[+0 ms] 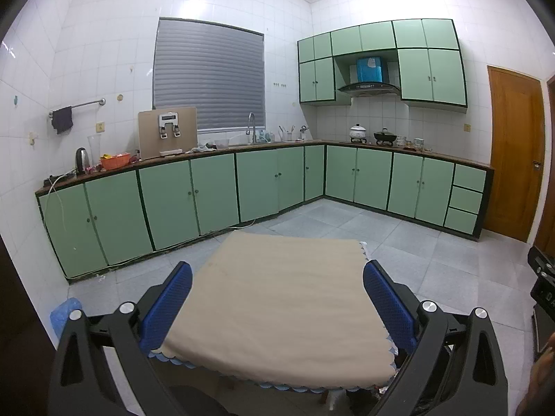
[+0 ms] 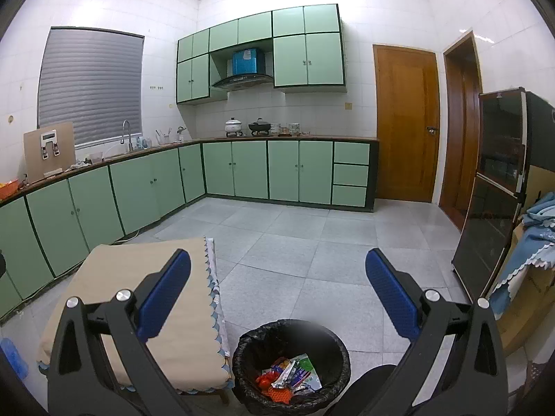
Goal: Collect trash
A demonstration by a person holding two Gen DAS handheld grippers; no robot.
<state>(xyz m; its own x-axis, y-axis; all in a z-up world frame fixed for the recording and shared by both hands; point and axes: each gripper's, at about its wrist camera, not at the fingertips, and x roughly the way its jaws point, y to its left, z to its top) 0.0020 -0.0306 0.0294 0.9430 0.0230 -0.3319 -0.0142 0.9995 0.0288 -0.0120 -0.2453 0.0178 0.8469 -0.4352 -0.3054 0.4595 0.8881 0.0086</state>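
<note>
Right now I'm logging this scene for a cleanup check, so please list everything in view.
Table: one, beige cloth, bare top, foreground.
Bin: one, black liner, on the floor right of the table.
Trash: several wrappers, red, green, white, inside the bin.
Base cabinets: green, along both walls.
Kettle: one, dark, left counter.
Basket: one, orange, beside the kettle.
Pots: two, white and black, on the stove.
Doors: two, brown.
Left gripper: open, empty.
Right gripper: open, empty.

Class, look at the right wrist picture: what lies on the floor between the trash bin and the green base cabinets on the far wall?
Only bare grey floor tiles lie between the trash bin and the base cabinets, shown in the right wrist view.
</note>
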